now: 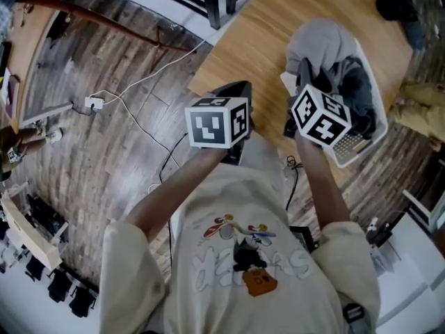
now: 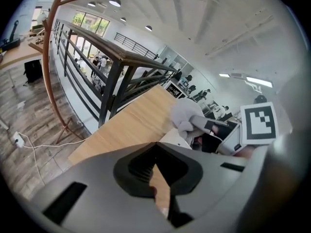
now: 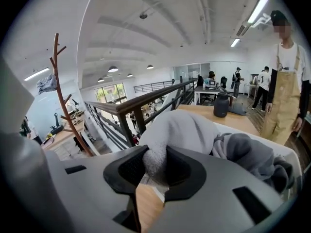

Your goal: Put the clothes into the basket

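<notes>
A white basket (image 1: 376, 104) stands on the wooden table (image 1: 271, 26) at the right, with a light grey garment (image 1: 321, 39) heaped over its far end and darker grey clothes (image 1: 356, 89) inside. My right gripper (image 1: 301, 75) reaches in at the basket's near left rim. In the right gripper view it (image 3: 155, 168) is shut on a fold of the light grey garment (image 3: 189, 130), next to the dark clothes (image 3: 252, 155). My left gripper (image 1: 236, 90) hovers over the table's near edge, left of the basket, shut (image 2: 158, 171) with nothing in it.
A person in yellow overalls (image 3: 286, 96) stands beyond the table at the right. A black bag (image 1: 396, 5) sits on the table's far end. Cables and a plug strip (image 1: 94, 103) lie on the wooden floor at the left. A black railing (image 2: 116, 72) runs behind the table.
</notes>
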`<state>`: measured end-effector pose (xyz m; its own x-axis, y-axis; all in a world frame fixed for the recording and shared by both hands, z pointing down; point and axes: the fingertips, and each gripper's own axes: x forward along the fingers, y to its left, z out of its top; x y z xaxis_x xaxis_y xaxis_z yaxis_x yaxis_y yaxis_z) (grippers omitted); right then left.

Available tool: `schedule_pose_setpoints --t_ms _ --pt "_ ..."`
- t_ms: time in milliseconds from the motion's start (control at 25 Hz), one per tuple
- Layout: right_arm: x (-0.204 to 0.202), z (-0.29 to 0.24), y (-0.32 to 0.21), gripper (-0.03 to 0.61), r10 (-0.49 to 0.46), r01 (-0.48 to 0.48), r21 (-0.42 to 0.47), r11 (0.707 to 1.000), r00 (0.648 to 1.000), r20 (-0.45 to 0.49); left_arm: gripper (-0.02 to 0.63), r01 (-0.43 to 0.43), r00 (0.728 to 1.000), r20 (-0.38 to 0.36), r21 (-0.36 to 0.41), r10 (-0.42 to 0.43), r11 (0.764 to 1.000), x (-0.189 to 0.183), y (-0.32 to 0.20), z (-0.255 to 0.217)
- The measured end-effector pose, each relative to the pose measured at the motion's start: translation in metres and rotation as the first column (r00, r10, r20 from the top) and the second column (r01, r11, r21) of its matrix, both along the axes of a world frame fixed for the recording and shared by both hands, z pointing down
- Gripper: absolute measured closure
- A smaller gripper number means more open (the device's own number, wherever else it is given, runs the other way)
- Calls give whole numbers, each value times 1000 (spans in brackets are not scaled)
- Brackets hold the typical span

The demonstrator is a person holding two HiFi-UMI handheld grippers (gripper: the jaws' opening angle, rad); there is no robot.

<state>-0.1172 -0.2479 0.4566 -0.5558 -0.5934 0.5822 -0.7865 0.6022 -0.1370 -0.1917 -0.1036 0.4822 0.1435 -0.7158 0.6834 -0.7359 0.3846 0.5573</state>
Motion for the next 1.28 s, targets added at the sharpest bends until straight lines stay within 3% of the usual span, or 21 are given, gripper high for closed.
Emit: schedule_pose_setpoints --t_ms 400,600,720,920,1280 --pt "80 0 -4 477 123 -122 18 992 992 -17 614 -112 993 -21 40 113 993 37 -26 -1" --pt "123 11 -5 477 211 -212 -17 977 976 -44 614 -184 982 -29 10 185 983 58 -33 -11" --pt "150 26 -5 478 269 -272 -71 960 962 -57 614 -223 974 -28 5 223 975 70 -40 -12" --pt "182 52 -2 476 359 -355 -254 900 933 -32 614 -283 959 -34 -8 283 959 93 -52 -10" --pt "209 57 3 422 415 -394 -357 847 910 -17 614 -356 934 -19 4 356 934 131 -67 1"
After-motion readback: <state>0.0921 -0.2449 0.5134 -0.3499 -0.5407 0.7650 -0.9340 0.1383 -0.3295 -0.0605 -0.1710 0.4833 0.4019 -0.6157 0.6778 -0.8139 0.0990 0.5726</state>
